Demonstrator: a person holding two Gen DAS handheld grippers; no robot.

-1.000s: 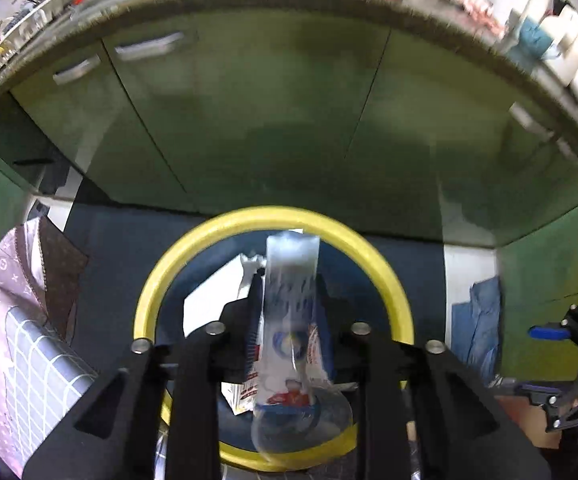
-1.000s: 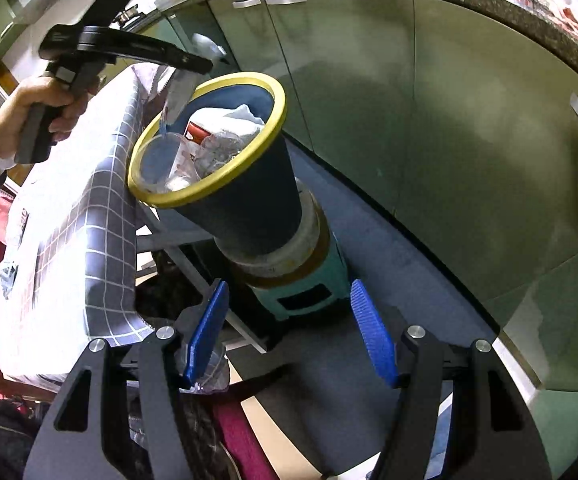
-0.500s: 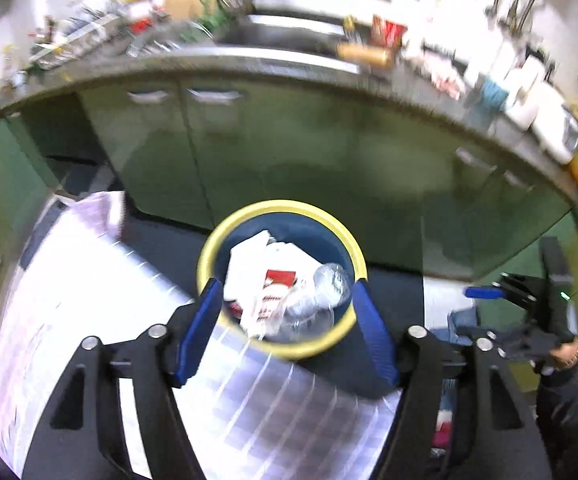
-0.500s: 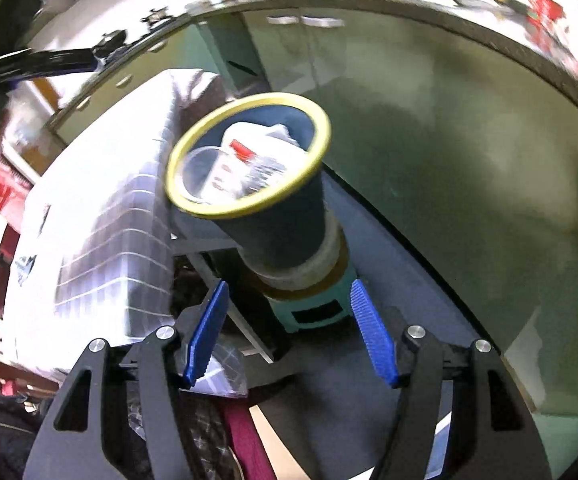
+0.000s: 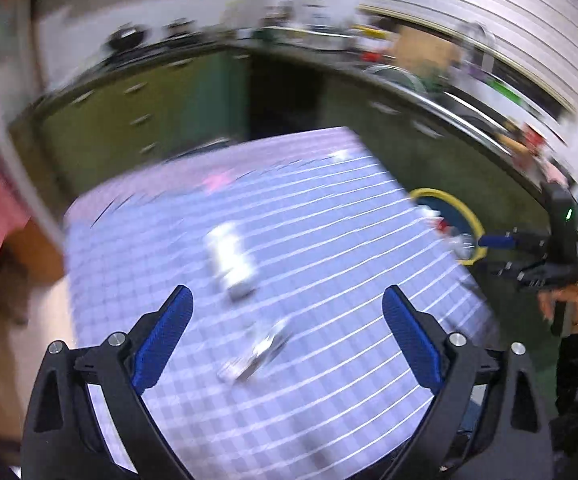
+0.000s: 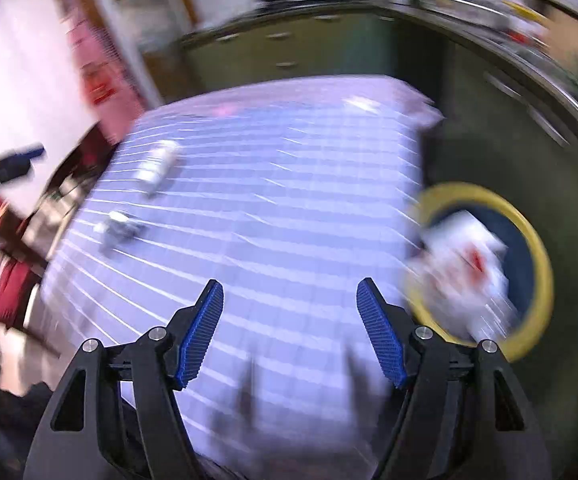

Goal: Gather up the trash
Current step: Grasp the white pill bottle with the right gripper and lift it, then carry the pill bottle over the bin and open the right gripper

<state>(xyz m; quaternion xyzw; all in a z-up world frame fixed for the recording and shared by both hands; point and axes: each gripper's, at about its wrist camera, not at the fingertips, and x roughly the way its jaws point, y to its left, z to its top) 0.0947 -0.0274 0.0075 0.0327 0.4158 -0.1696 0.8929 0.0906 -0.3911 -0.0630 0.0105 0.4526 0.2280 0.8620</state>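
Yellow-rimmed bin [image 6: 529,240] – fuller view right, tongs empty

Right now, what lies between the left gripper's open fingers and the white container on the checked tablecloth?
In the left wrist view, a small crumpled, blurred piece lies on the tablecloth between the left gripper and the white container; otherwise bare cloth.
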